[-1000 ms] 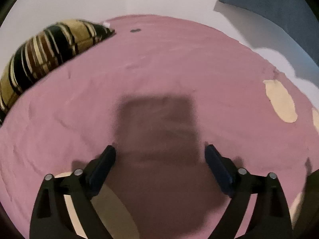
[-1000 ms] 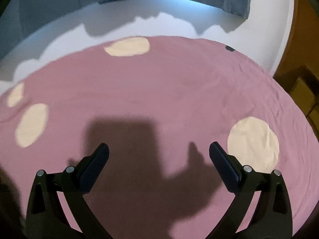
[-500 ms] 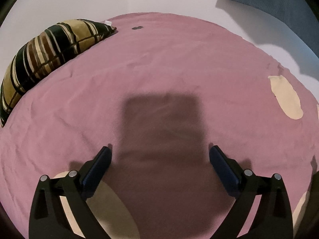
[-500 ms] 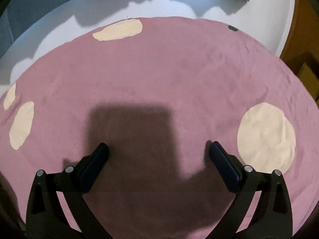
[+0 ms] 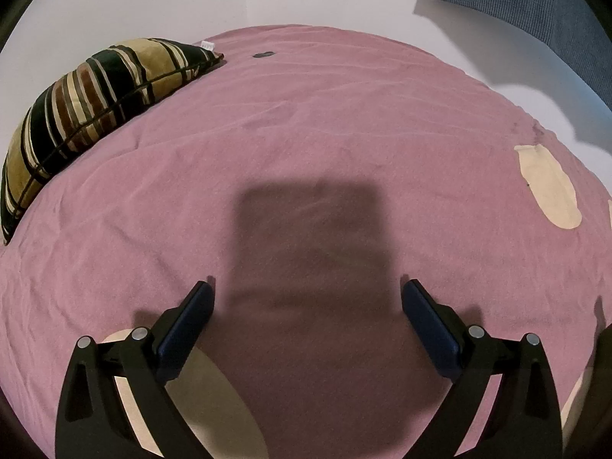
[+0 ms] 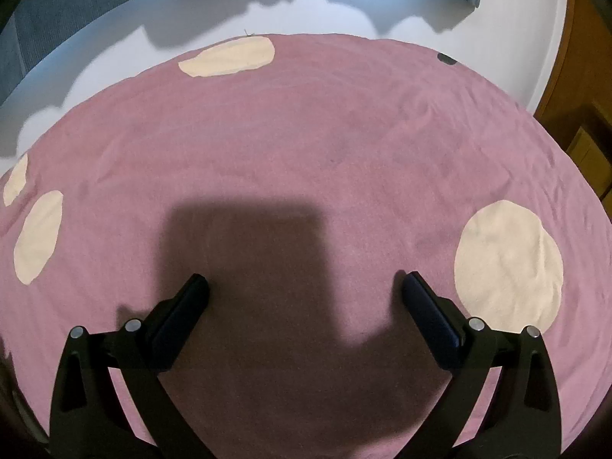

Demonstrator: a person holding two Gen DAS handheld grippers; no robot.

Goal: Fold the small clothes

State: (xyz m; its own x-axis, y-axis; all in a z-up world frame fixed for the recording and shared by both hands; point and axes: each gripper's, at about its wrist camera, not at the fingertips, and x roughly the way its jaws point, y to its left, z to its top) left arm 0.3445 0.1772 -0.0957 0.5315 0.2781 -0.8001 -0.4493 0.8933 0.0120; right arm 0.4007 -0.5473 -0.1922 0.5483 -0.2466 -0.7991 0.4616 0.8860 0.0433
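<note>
Left gripper (image 5: 306, 294): tilted down over the pink bedcover (image 5: 325, 122), jaws spread wide after a last bit of opening, nothing between them but bare cover and the rig's own shadow.
Right gripper (image 6: 306, 287): same downward tilt over the cover (image 6: 306, 134), jaws wide apart, nothing between the pads.
Contact: neither gripper is seen touching any cloth; both hang above the surface.
Task item: no small garment can be told apart in either view; only the cream round patches on the cover are visible.
Left view only: one striped cushion (image 5: 88, 111) at the far left edge of the bed, one small dark spot (image 5: 264, 54) on the cover just beyond the cushion's tip, white wall corner behind.
Right view only: brown wooden furniture (image 6: 581, 114) at the right edge, and a blue-grey fabric (image 6: 76, 19) hanging along the wall behind the bed.
Both views: blue-grey fabric shows in the left view (image 5: 535, 4) at the upper right too.
Cream patches, left view: one clear at the right (image 5: 547, 191), one partly hidden under the left finger (image 5: 214, 413), slivers at the right edge.
Cream patches, right view: four — far edge (image 6: 229, 55), two at the left (image 6: 38, 237), one large beside the right finger (image 6: 508, 264).
Dark spot, right view: one (image 6: 446, 58) at the far right edge of the cover.
</note>
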